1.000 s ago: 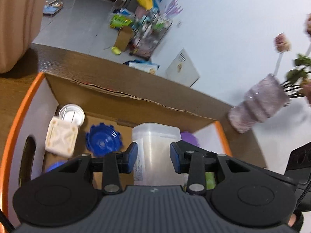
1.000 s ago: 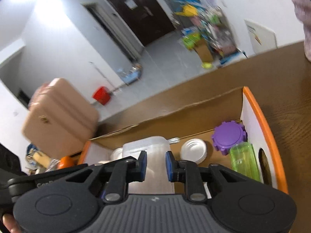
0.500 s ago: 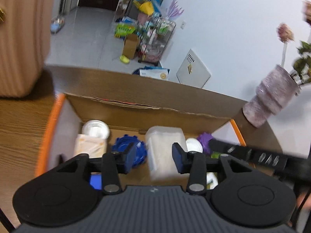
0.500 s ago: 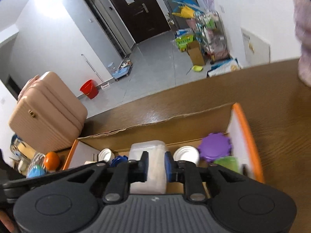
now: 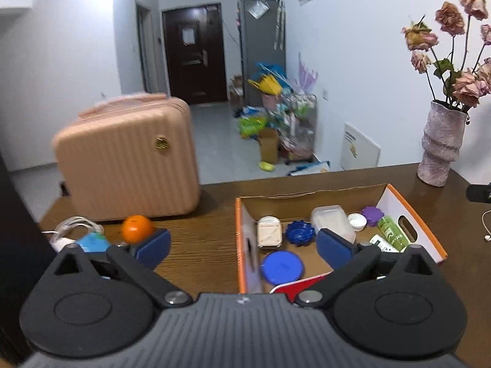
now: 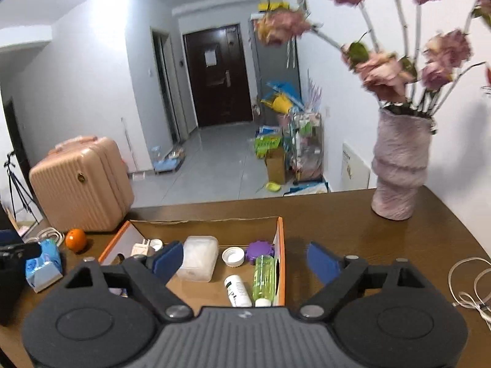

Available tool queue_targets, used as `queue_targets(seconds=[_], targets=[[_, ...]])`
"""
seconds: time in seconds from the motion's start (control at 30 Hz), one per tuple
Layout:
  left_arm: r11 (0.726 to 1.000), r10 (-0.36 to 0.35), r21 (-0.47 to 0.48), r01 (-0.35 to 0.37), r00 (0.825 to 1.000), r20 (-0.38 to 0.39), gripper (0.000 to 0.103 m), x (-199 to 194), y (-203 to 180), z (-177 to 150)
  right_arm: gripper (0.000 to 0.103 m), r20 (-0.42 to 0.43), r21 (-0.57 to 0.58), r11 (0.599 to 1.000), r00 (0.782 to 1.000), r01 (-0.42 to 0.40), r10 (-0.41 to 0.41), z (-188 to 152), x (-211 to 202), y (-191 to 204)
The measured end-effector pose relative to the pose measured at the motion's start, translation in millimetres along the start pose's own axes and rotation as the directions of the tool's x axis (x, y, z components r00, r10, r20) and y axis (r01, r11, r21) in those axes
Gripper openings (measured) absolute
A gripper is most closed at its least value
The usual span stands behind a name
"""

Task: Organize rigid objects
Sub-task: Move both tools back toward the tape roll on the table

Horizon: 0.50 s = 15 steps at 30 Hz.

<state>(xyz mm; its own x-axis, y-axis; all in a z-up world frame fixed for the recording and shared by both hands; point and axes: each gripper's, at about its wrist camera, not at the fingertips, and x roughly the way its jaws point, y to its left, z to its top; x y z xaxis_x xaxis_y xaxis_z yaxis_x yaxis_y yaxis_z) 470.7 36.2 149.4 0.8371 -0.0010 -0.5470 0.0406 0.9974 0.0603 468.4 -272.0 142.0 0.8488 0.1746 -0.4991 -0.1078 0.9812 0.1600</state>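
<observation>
2 grippers opening, empty | left gripper point(image 5: 244, 245) | right gripper point(image 6: 245, 262) | box point(image 6: 280, 245)

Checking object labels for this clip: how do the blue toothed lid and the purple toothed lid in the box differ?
The blue toothed lid is dark blue and lies mid-box beside the white container. The purple toothed lid looks smaller and lies near the handle-hole wall, next to a white cap. Both are round, notched, lying flat.

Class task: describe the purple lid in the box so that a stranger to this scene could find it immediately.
Start at the orange-edged cardboard box on the brown wooden table. Look along its far wall towards the corner nearest the pink ribbed vase. There lies the purple plastic lid with a notched, gear-like rim, between a plain white round cap and the box's side wall.
</observation>
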Motion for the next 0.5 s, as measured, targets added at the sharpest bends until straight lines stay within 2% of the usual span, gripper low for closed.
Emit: queue_targets(seconds=[0.07, 0.13, 0.33, 0.43, 0.5], targets=[[1.0, 0.027, 0.008, -0.027, 0.999, 0.022, 0.103, -20, -2, -7, 0.088, -0.003, 0.026, 1.0, 1.0, -0.013, 0.013, -5, -16, 0], [1.0, 0.021, -0.003, -0.021, 1.0, 0.017, 0.103, -38, 0, -12, 0.088, 0.004, 0.038, 0.999, 1.0, -0.014, 0.013, -10, -30, 4], [1.0, 0.009, -0.007, -0.009, 0.999, 0.051, 0.103, -86, 0, -32, 0.089, 0.041, -0.01, 1.0, 0.999, -0.025, 0.025, -28, -70, 23], [1.0, -0.005, -0.018, 0.006, 0.997, 0.074, 0.103, -105, -3, -49, 0.093, 0.079, -0.049, 0.999, 0.997, -0.023, 0.027, -54, -95, 30], [1.0, 0.008, -0.022, -0.006, 0.994, 0.107, 0.103, -120, -7, -67, 0.095, 0.09, -0.076, 0.995, 0.994, -0.058, 0.065, -75, -110, 32]])
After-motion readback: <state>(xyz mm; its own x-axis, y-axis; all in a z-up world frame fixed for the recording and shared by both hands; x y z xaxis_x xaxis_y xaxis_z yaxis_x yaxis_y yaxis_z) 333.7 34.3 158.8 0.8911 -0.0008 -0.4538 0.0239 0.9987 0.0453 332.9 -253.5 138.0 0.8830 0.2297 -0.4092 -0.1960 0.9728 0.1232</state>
